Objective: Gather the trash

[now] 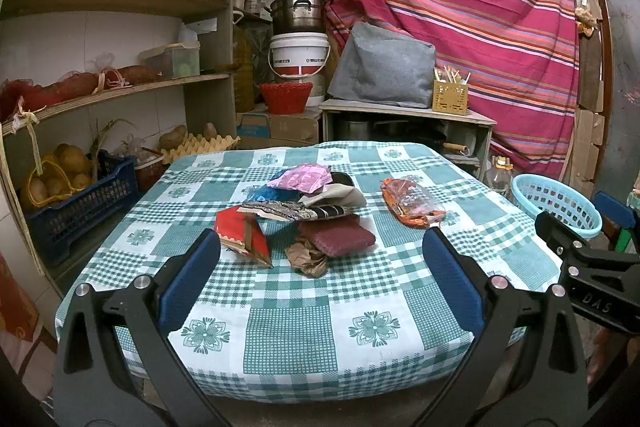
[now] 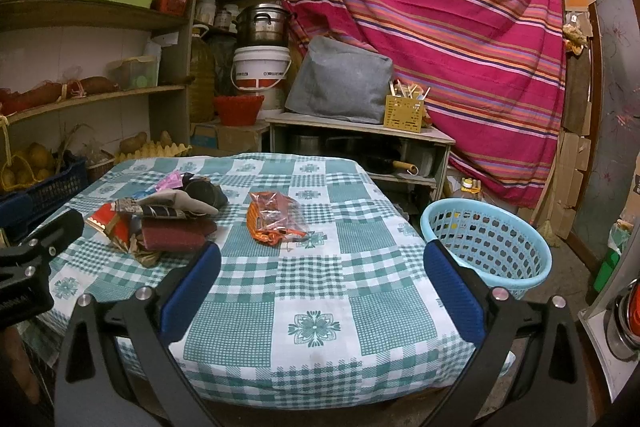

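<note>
I hold both grippers over the near edge of the surface (image 1: 288,347), left gripper (image 1: 320,259) and right gripper (image 2: 322,267) each spread apart, gripping nothing. A pile of trash (image 1: 296,211) sits mid-surface; an orange wrapper (image 2: 274,219) lies apart toward the right edge. The blue basket (image 2: 492,247) stands off the right edge
</note>
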Available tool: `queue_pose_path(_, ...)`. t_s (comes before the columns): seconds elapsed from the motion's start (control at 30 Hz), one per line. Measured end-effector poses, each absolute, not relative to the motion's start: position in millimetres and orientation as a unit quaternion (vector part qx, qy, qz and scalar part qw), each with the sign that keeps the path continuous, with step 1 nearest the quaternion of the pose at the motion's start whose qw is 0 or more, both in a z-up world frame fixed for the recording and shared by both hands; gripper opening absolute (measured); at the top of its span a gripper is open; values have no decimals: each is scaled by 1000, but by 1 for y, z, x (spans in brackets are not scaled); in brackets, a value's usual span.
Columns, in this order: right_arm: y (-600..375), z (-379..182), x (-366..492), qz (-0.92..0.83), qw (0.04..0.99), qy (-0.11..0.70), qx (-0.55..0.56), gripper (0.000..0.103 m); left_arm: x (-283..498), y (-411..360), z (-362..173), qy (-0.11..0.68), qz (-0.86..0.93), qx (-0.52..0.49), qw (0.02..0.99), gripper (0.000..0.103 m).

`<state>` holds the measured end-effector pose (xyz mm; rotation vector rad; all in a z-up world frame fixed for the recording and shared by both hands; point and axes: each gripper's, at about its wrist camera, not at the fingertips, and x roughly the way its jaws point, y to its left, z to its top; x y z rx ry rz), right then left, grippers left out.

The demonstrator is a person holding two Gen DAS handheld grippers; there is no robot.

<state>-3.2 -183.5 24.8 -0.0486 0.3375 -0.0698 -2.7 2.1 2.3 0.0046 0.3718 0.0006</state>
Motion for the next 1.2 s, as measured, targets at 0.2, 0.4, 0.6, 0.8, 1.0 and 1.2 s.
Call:
queue_pose_path(0.2,-183,25,-3,-35,985,168,-24,99,-3,2,2,184,0,2,983,98)
queue_pose_path(0.4,-183,25,-3,-35,985,168,-25,99,-3,2,2,184,0,2,983,98)
queue_pose_path(0.6,-183,24,-3,-35,985,169,-25,99,-3,3,2,184,0,2,983,98)
queue_pose_path(0.8,-183,25,-2,-35,985,169,-24,99,-3,3,2,184,0,2,983,98)
queue_pose_path(1.0,-188,17,-2,-36,984,171,-23,99,-3,3,2,184,0,2,983,98)
queue_pose_path(1.2,-191,14,-1,-37,984,174,-23,99,-2,4,2,185,0,0,983,98)
